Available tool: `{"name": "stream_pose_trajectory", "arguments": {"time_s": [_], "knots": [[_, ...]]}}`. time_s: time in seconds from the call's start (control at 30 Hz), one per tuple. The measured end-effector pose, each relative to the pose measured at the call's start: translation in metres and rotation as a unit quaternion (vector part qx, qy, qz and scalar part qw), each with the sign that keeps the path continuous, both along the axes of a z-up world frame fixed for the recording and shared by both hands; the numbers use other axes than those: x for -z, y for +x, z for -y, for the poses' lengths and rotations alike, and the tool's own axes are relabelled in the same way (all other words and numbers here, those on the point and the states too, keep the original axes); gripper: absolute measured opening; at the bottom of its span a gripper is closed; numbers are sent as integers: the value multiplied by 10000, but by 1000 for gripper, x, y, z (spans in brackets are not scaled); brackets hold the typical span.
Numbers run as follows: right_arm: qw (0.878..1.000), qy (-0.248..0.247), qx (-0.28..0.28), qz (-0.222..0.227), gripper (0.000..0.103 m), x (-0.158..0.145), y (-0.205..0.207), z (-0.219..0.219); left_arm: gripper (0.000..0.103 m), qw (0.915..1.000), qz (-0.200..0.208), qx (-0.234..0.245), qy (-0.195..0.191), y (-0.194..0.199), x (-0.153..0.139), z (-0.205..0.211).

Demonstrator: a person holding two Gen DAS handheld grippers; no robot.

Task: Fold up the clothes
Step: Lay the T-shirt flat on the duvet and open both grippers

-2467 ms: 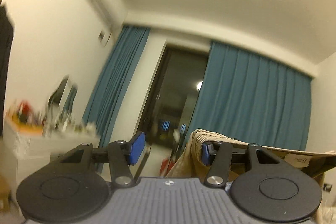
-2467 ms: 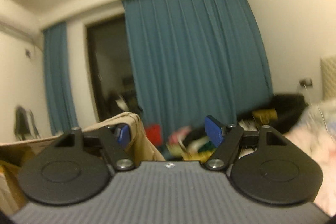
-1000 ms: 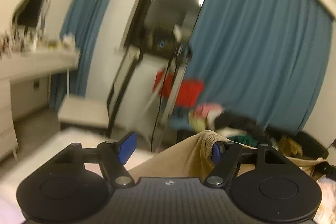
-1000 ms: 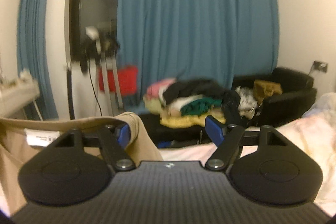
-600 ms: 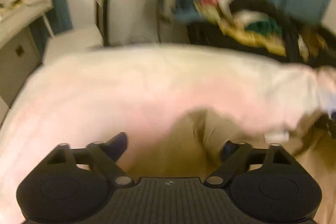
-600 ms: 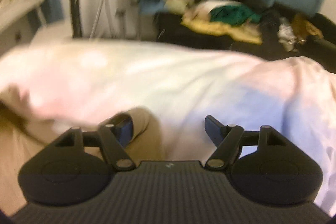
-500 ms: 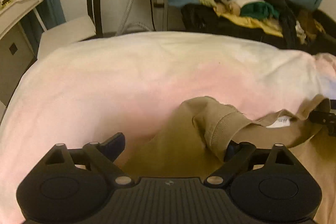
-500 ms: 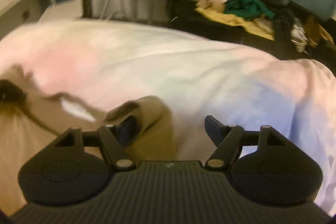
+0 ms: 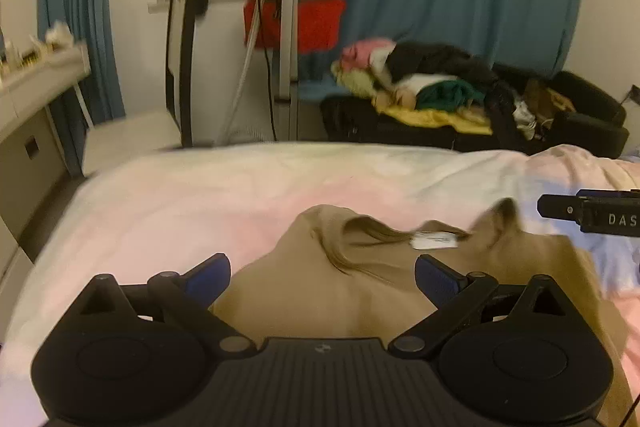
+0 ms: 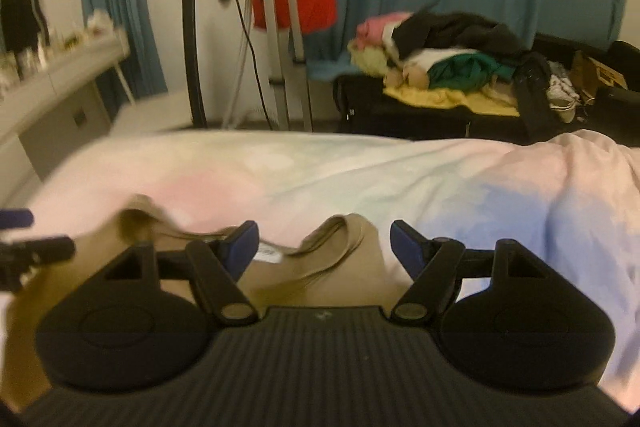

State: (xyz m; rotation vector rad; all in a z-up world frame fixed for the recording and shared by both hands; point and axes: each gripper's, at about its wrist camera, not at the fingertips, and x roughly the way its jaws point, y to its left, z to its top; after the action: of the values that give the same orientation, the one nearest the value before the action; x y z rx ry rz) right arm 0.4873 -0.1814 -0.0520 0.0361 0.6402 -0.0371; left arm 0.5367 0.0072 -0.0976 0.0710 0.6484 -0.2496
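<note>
1. Lying on the bed (image 9: 200, 195), a tan top (image 9: 320, 291) is spread roughly flat, with no fold visible in either view.
2. Its neck opening, with a white label (image 9: 434, 240) just inside, is the end farthest from the cameras. The collar is rumpled and partly lifted off the bed, and it is blurred.
3. Left tongs (image 9: 322, 273) sit above the top's near-left shoulder, blue pads wide apart, nothing between them.
4. Right tongs (image 10: 324, 241) sit above the top's other shoulder, likewise spread open and holding nothing, though cloth lies just beneath the gap.
5. Progress, as a judgement: the top is laid out on the bed but not folded. Sleeves and hem lie below the frame edge, so whether any lower part is already turned in cannot be told. Smoothing the collar and all the visible folding seem to remain.
6. Direction: the collar points away from the person, toward the clothes pile (image 9: 432, 87) beyond the bed's far edge. The hem end, unseen, runs back under the tongs.
7. Long axis: it seems to run from collar to hem, straight out from the person toward that pile, with the shoulders set crosswise to it.
</note>
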Motion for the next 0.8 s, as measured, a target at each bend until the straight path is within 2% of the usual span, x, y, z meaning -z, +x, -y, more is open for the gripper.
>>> {"name": "stream_pose_trajectory", "arguments": {"time_s": [0.27, 0.3, 0.37, 0.53, 0.63, 0.8], "knots": [[9971, 247, 136, 708, 74, -34, -130, -26, 98, 9959, 824, -109, -359, -176, -71, -4], [9963, 278, 153, 797, 74, -38, -146, -29, 98, 9952, 885, -126, -398, -212, -91, -2], [9945, 340, 187, 973, 74, -46, -178, -35, 98, 9940, 967, -134, -488, -261, -109, -3], [9899, 517, 315, 1285, 74, -60, -255, -47, 98, 9881, 1394, -249, -609, -359, -134, -8], [9884, 646, 441, 1298, 74, -58, -294, -48, 98, 9870, 1412, -248, -721, -399, -136, -13], [9860, 697, 618, 1385, 74, -55, -343, -43, 98, 9874, 1461, -243, -555, -450, -117, -16]]}}
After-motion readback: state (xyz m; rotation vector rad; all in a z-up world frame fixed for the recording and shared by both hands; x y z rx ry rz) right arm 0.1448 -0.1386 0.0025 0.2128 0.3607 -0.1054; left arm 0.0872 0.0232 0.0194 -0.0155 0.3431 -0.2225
